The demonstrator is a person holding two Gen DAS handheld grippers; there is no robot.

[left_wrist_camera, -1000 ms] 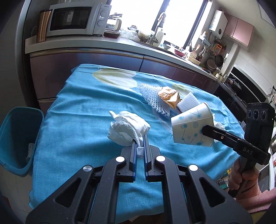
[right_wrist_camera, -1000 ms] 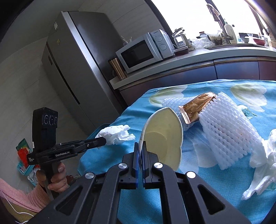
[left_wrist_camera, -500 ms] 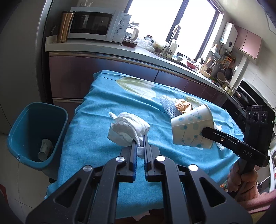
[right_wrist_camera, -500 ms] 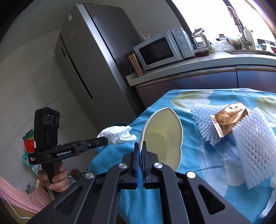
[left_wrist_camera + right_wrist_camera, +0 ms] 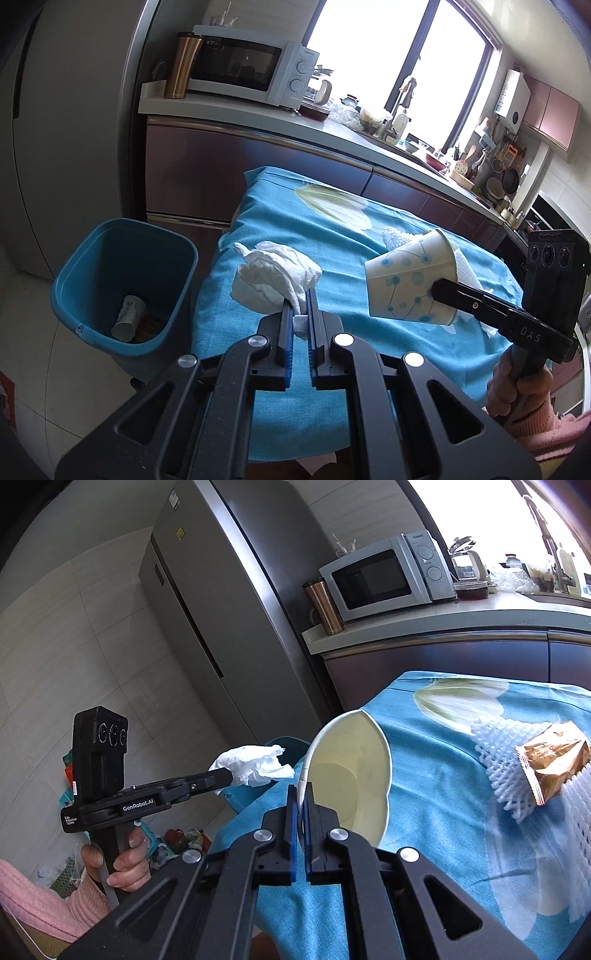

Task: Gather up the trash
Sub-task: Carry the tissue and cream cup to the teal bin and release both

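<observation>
Two tongs, both gripping: left tongs [image 5: 301,308] pinch one crumpled white tissue [image 5: 273,280]; right tongs [image 5: 300,797] clamp the rim of one dotted paper cup [image 5: 410,284]. Left of the left tongs, one blue bin [image 5: 122,291] holds one cup, unseen in the right view. Right of the right tongs, on the tabletop [image 5: 443,812]: one gold wrapper [image 5: 554,760], two foam nets.
</observation>
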